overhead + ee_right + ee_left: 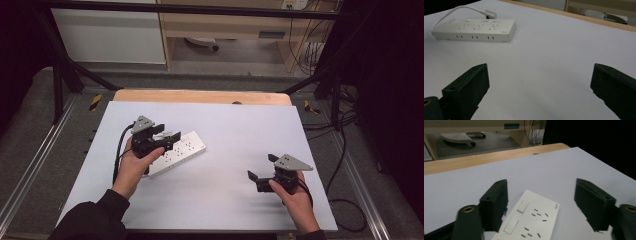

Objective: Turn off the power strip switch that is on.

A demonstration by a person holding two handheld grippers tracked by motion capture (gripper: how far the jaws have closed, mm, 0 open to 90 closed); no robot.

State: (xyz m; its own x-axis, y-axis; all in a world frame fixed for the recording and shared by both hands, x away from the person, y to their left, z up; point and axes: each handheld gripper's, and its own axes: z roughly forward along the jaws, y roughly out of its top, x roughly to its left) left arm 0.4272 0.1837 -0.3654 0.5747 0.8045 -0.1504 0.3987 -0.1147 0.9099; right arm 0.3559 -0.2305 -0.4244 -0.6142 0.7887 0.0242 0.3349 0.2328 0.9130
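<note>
A white power strip [180, 149] lies flat on the white table sheet [235, 125], left of centre. My left gripper [166, 137] hovers over its near end. In the left gripper view the strip [531, 220], with its rocker switches and socket slots, lies between the two black jaws, and a gap remains on each side; the left gripper [540, 192] is open. My right gripper [262, 167] is low over the sheet at the front right, open and with nothing in it. From the right gripper [539, 75] the strip [476, 30] lies far off, its white cable and plug [487, 12] curled behind it.
Beyond the sheet runs the table's wooden far edge [200, 96]. Black frame bars [65, 65] stand at both sides, with cables [345, 200] on the floor to the right. A chair base with castors [459, 137] sits behind the table.
</note>
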